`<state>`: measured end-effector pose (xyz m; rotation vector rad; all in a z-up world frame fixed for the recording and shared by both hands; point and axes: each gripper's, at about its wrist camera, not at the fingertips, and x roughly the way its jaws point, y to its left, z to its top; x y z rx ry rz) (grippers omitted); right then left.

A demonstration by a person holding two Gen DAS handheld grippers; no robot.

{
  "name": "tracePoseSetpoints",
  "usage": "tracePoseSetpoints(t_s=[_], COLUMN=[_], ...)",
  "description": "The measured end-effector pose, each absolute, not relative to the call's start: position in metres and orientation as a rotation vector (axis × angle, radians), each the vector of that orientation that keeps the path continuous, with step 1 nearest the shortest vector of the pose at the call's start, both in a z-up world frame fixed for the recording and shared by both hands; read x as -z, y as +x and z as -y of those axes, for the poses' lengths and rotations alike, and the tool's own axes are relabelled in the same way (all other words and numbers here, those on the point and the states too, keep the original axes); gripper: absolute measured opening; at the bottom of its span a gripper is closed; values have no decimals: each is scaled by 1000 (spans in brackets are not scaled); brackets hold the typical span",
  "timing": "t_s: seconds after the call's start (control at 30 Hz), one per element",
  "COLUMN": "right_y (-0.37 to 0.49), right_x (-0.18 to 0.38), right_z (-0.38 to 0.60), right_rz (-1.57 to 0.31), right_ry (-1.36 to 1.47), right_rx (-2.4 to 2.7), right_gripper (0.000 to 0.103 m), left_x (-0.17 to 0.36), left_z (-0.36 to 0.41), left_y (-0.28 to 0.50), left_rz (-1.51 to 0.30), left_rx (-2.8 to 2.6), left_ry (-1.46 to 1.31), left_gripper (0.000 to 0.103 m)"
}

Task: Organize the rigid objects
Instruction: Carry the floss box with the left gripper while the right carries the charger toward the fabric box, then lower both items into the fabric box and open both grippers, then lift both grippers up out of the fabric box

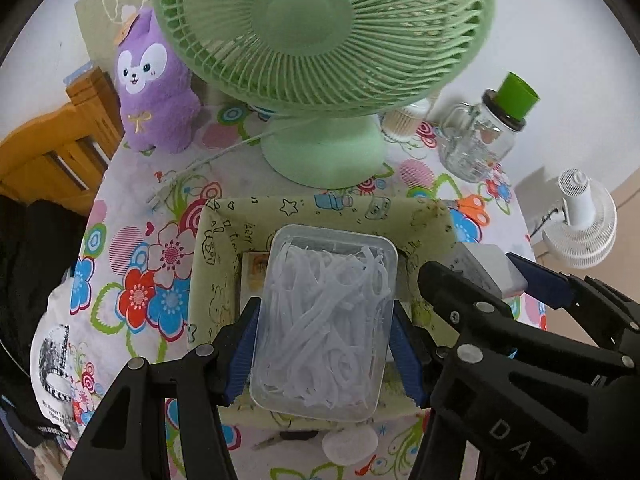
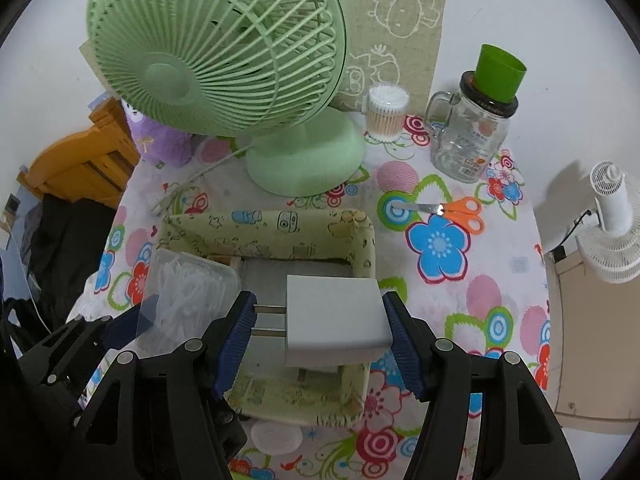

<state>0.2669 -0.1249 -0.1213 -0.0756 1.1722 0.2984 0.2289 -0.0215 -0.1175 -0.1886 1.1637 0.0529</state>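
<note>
My left gripper [image 1: 324, 308] is shut on a clear plastic box [image 1: 324, 332] full of white floss picks, its blue pads pressing the long sides. The box hangs tilted over the left part of a pale green fabric basket [image 1: 320, 204]. My right gripper [image 2: 319, 300] is shut on a white plug adapter [image 2: 336, 316]: one pad is on its flat side, the other is against the tips of its two metal prongs. The adapter hovers above the open right half of the basket [image 2: 272, 224]. In the right wrist view the box [image 2: 188, 292] is at the left.
A green desk fan [image 2: 216, 48] stands just behind the basket with its cord trailing left. A purple plush [image 1: 152, 84], cotton swabs [image 2: 386, 116], a glass mug with a green cup [image 2: 468, 140] and orange scissors [image 2: 452, 210] lie on the floral tablecloth. A round white lid [image 2: 276, 436] lies in front.
</note>
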Motion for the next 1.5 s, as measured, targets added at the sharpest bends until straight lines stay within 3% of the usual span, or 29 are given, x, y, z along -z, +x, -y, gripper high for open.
tracePoseSetpoints(t_s=[0.6,0.7,0.83,0.93,1.07,1.5], right_y=[297,301,305,308,306,282], right_x=[154,156,157,157,157,152], right_z=[112,111,108,106,106,116], right_rz=[-1169,-1157,-1150,-1147,-1158,-1176], right_ry=[-96,-102,-114,-112,-90,-84], right_rx=[-275,-270,-263,-276,-291,-267], right_gripper=[68,68,68,74,90,90], left_x=[153,154,150,149,147,136], left_z=[17,16,17,16,17,22], left_y=[254,256,256,256,254,234], left_rz=[-1214,-1208,-1196,-1198,-1205,-1194], left_rx=[-113,-114,-114,-117,-115,-76], left_ry=[-293,-296,-275,-262,-215,-170], left_gripper=[64,79,85,87,92,96])
